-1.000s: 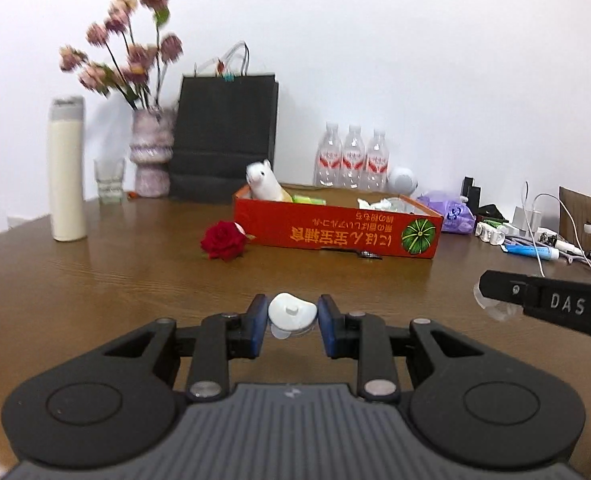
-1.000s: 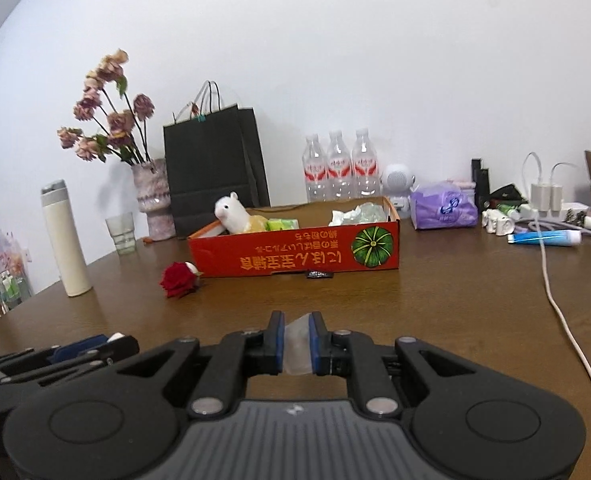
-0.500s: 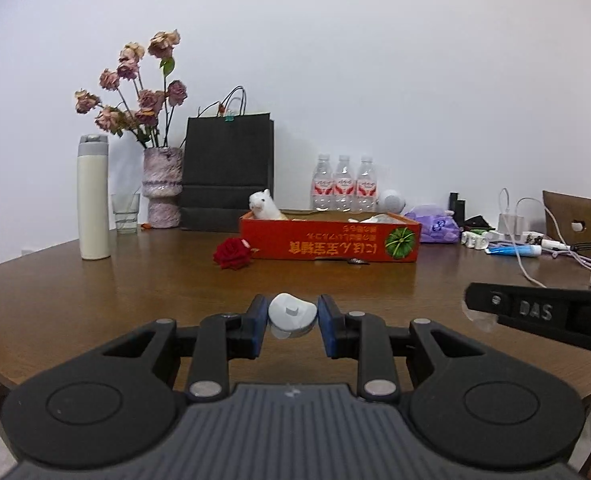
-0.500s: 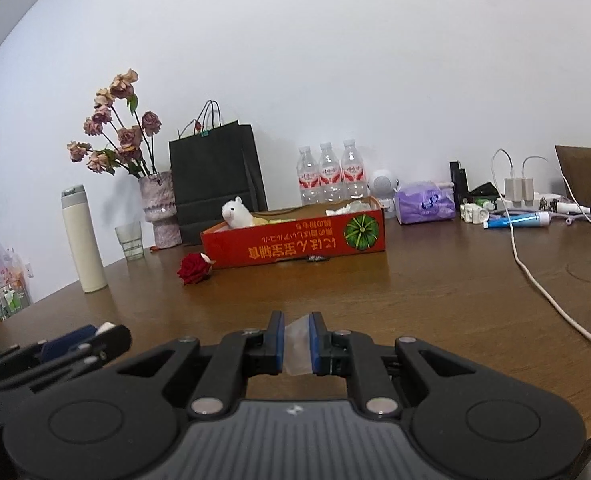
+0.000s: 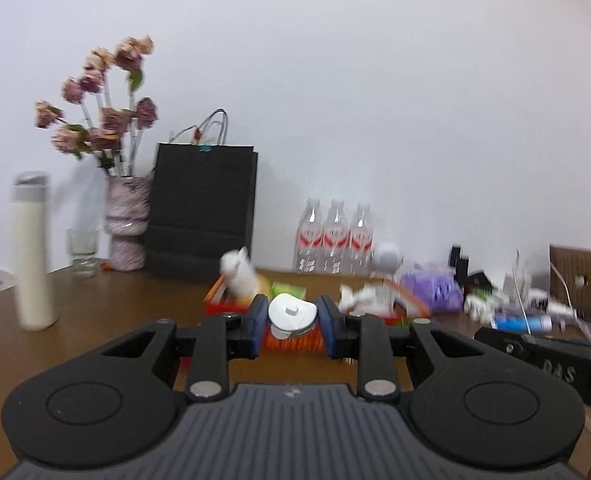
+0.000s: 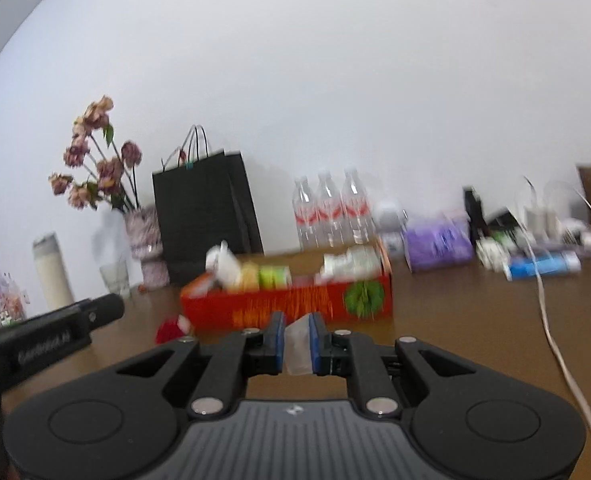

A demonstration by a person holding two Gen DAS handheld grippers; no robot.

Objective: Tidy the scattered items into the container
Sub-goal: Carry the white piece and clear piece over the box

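My left gripper (image 5: 291, 316) is shut on a small white round plastic piece (image 5: 291, 312), held just in front of the red cardboard box (image 5: 291, 340). My right gripper (image 6: 298, 340) is shut on a small clear plastic packet (image 6: 297, 344). In the right wrist view the red box (image 6: 295, 304) sits ahead on the wooden table (image 6: 475, 328), holding a white plush toy (image 6: 221, 264), green packets and crumpled wrappers. A red rose (image 6: 169, 328) lies on the table left of the box. The left gripper's body (image 6: 55, 328) shows at the left edge.
Behind the box stand a black paper bag (image 6: 203, 216), three water bottles (image 6: 329, 216), a vase of dried flowers (image 6: 143, 236), a glass (image 6: 115, 276) and a white flask (image 6: 51, 272). A purple pack (image 6: 439, 244), a blue tube (image 6: 543, 264) and white cables (image 6: 551, 320) clutter the right side.
Both grippers have moved forward toward the red box, which looms larger and is blurred. Each keeps hold of its item.
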